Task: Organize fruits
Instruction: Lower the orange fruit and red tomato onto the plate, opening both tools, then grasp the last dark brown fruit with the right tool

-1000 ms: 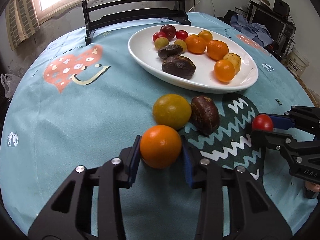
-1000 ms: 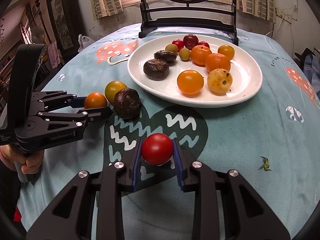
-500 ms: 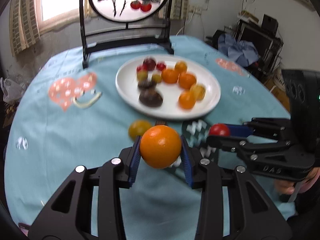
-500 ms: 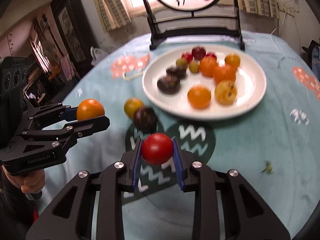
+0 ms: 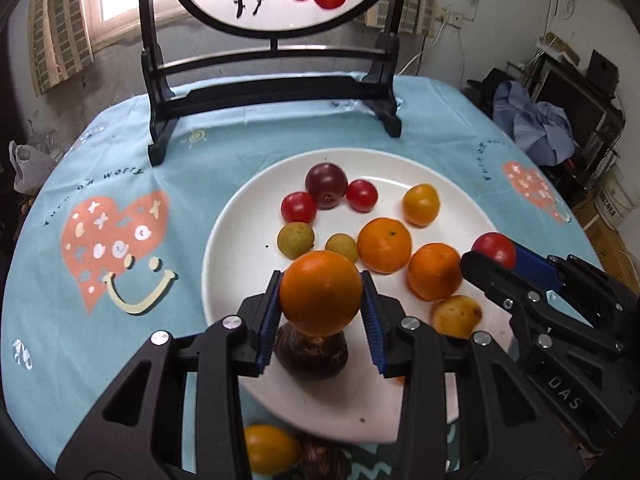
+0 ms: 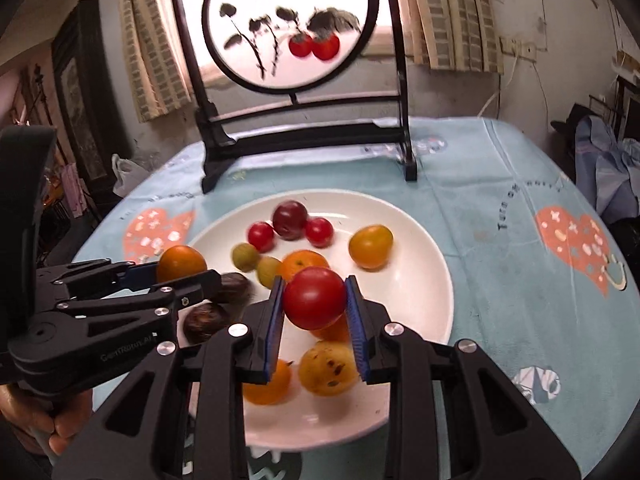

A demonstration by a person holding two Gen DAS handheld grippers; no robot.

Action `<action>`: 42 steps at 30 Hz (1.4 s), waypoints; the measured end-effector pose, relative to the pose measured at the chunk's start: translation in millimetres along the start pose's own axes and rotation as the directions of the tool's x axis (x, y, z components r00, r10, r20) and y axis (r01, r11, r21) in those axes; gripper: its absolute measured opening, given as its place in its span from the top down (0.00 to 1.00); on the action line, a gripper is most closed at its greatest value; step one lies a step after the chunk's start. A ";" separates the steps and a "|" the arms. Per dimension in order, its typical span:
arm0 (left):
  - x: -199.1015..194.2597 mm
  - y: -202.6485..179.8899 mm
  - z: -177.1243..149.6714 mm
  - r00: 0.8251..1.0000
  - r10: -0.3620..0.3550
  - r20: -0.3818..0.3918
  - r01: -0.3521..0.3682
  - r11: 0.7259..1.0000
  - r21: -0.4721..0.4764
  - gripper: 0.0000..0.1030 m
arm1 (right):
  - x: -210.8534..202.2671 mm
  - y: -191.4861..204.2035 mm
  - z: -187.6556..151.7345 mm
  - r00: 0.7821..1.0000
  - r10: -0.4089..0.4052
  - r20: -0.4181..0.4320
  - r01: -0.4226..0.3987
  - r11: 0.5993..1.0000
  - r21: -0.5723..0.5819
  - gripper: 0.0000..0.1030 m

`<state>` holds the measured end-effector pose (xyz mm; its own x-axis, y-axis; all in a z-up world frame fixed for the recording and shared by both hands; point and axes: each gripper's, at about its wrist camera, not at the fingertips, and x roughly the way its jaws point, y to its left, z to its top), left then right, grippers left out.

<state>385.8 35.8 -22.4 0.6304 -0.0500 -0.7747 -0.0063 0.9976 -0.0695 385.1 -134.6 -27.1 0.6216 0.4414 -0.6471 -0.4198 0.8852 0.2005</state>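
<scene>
Left wrist view shows your left gripper [image 5: 321, 300] clamped on an orange [image 5: 320, 293], held over the near part of the plate [image 5: 224, 248] with a dark fruit [image 5: 310, 356] lying right under it. Your right gripper [image 6: 315, 300] is closed on a tomato [image 6: 314, 297], also above the plate, nearer its right edge. Both fruits are in the air; neither touches the plate yet. The plate is crowded, and that is your main risk: let go of the orange where it hangs and it would likely land on the dark fruit, roll, and knock the others or run off the near rim onto the tablecloth [image 5: 100, 152]. The tomato sits above a spotted yellow fruit [image 6: 327, 368] and an orange one, so the same could happen there. Your two grippers are close side by side, and a sideways move could bump them. Only the left view shows the yellow fruit [image 5: 270, 454] and brown fruit [image 5: 322, 460] lying on the cloth just off the plate's near edge, not yet collected. Only the right view shows your hand [image 6: 60, 432] on the left handle and the free space at the plate's right edge.
</scene>
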 end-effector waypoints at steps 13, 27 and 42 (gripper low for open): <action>-35.9 -3.8 -2.0 0.993 0.078 0.089 -0.082 0.996 0.039 0.20 | -35.6 9.5 -3.0 0.996 -0.025 0.089 0.028 0.999 -0.032 0.51; -94.1 84.4 -120.2 0.975 0.190 0.112 -0.173 0.974 -0.148 0.02 | -54.7 64.8 -101.4 0.991 0.092 -0.101 -0.107 0.983 -0.149 0.39; -89.1 96.1 -138.0 0.980 0.199 0.026 -0.189 0.961 -0.202 0.02 | -27.3 98.4 -107.8 0.969 0.158 -0.188 -0.196 0.959 -0.206 0.39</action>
<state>221.9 129.4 -46.7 0.6369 0.1503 -0.7561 -0.2824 0.9581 -0.0474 255.5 -75.5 -68.9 0.4120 0.5405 -0.7336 -0.6608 0.7316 0.1680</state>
